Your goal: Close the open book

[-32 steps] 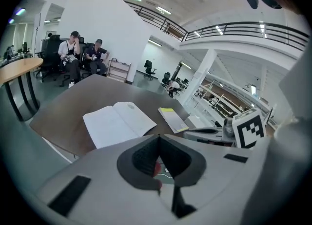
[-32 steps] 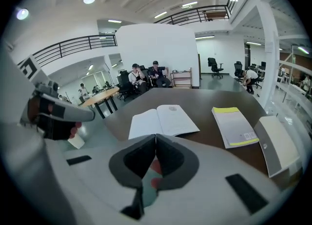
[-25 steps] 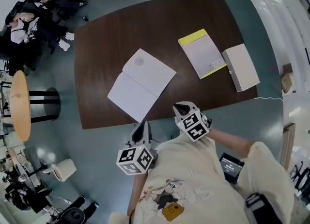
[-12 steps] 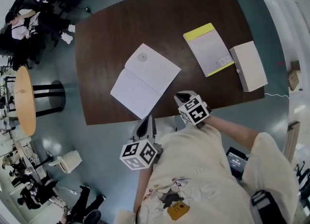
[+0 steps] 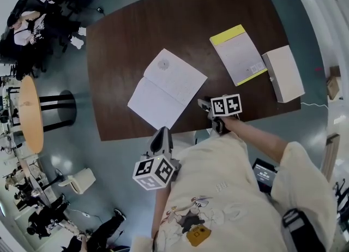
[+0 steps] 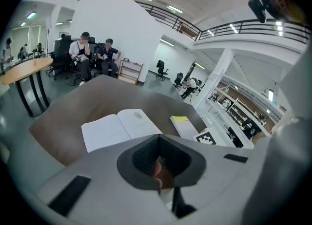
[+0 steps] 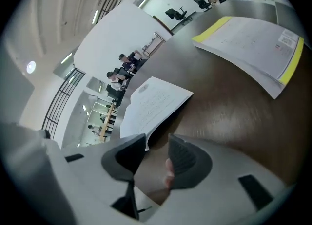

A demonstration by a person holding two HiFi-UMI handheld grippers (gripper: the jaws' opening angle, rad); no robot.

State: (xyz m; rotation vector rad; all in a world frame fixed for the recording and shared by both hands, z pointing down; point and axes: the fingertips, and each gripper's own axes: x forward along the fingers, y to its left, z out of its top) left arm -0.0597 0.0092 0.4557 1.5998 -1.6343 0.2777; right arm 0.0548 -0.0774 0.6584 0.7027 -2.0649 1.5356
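The open book lies flat with white pages up on the dark brown table; it also shows in the left gripper view and the right gripper view. My right gripper is low over the table, just right of the book's near-right edge. Its jaws are opening, with only bare wood between them and the book's corner just beyond the left one. My left gripper hangs off the table's near edge, below the book's near corner, jaws shut on nothing.
A yellow-edged notebook and a closed pale book lie at the table's right end. A round wooden side table stands to the left on the floor. Seated people are at the far left.
My right gripper has rolled and moved forward from the table's near edge to beside the book. The left gripper has edged slightly forward.
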